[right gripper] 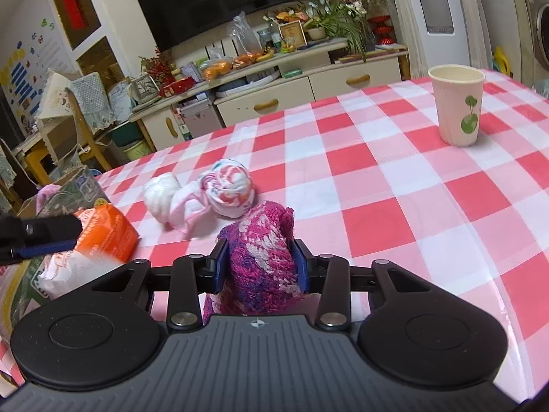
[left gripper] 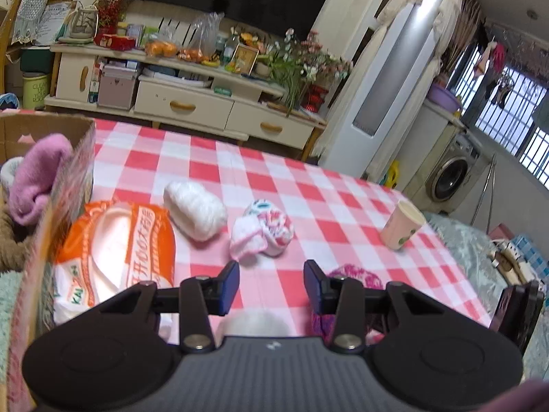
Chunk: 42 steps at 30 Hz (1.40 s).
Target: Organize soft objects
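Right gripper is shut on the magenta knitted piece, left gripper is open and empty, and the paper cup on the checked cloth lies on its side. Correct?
Not quite: the paper cup stands upright, as the right wrist view shows. The rest holds: the right gripper is shut on the magenta knitted piece, and the left gripper is open and empty.

— Your checked tablecloth (right gripper: 394, 189) looks like glossy, smooth plastic, and the cup (right gripper: 458, 104) is matt paper.

— The magenta sock (right gripper: 264, 261) you grip is fuzzy knit; the white bundle (left gripper: 195, 214) looks fluffy, the box (left gripper: 44, 137) raw cardboard.
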Available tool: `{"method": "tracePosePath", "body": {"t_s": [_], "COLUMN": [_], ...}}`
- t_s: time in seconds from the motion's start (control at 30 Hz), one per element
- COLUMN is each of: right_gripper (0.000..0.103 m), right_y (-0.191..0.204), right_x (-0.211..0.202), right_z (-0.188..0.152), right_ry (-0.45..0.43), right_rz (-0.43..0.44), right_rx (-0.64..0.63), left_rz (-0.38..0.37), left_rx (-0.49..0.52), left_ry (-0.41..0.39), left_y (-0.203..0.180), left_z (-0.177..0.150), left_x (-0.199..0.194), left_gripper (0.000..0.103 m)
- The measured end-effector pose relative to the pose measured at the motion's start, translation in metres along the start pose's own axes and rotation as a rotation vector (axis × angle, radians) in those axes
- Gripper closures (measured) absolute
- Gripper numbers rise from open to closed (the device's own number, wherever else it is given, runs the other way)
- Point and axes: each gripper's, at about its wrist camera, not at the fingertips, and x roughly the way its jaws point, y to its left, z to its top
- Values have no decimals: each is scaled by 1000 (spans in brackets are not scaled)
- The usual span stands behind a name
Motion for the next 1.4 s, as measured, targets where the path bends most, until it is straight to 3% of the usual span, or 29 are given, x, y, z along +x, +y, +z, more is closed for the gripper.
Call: {"method": "tracePosePath", "body": {"t_s": [0.4, 0.73, 1.03, 1.17, 1.33, 1.4], "right_gripper": [55, 53, 37, 21, 15, 12], "right_y": [-2, -15, -22, -19, -17, -15], "right_x": [-4, -8, -9, -6, -1, 0], "right_z": [-8, -19, -18, -19, -16, -16], "right_ry": [-19, 5, 30, 41, 54, 53], "right_rz": [-28, -39, -1, 4, 3, -12], "right_rx": [-26, -13, 13, -13, -51, -84], "left_rz": [-17, 140, 214, 258, 301, 320], "left_rx": [42, 48, 91, 115, 167, 198], "left_ry": [62, 73, 90, 90, 89, 91], "left_y": [-2, 2, -8, -11, -17, -20], "left_z": [-14, -24, -30, -31, -35, -37], "left_x": [8, 35, 61, 72, 81, 83], "left_gripper": [61, 45, 32, 25, 26, 31]}}
